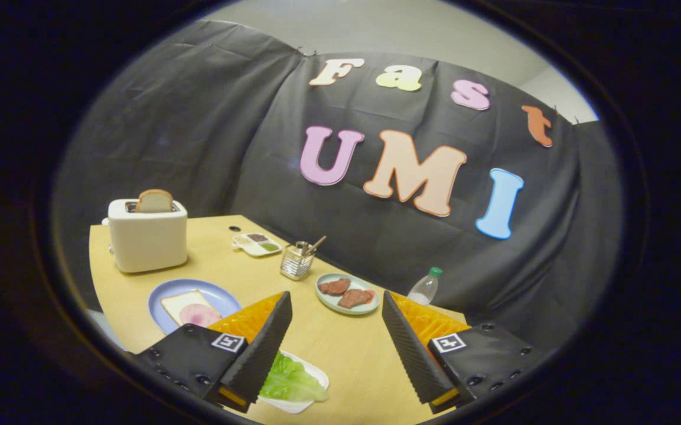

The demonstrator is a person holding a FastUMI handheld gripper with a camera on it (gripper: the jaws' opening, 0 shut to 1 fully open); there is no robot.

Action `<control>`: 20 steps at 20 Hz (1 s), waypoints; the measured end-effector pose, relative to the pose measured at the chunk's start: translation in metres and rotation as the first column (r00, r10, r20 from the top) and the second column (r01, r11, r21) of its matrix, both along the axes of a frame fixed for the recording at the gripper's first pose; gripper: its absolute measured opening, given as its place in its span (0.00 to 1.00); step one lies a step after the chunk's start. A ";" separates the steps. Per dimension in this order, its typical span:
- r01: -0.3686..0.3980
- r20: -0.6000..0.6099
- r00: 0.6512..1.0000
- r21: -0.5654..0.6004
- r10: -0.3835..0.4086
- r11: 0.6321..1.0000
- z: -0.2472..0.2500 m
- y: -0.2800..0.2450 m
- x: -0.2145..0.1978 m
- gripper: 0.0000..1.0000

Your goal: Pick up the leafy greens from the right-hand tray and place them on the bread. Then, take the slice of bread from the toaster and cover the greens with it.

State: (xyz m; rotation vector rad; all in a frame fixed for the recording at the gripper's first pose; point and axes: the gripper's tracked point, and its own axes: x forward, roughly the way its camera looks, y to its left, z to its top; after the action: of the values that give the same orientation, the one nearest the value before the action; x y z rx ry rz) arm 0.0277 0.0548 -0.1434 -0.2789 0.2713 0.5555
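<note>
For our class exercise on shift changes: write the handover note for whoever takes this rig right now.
Claw: open, holding nothing, fingers spread wide above the table.
Leafy greens: on their white tray, low between the fingers, beside the left one, partly hidden by it.
Bread with a pink slice: on the blue plate, beyond the left finger.
Second slice: upright in the toaster, far end of the table.
Done: nothing yet.
Left: grasp the greens, lay them on the plated bread, then fetch the toaster slice and cover them.
</note>
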 end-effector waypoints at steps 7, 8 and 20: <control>-0.134 -0.192 0.973 -0.002 0.131 0.991 -0.058 0.013 0.005 0.99; -0.144 -0.220 0.965 0.001 0.140 0.990 -0.067 0.014 0.003 0.99; -0.329 -0.445 0.857 -0.088 0.258 0.940 -0.161 0.017 -0.029 0.99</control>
State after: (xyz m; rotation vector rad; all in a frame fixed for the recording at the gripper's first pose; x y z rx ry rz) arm -0.0013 0.0718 -0.3049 -0.3580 0.7134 0.9036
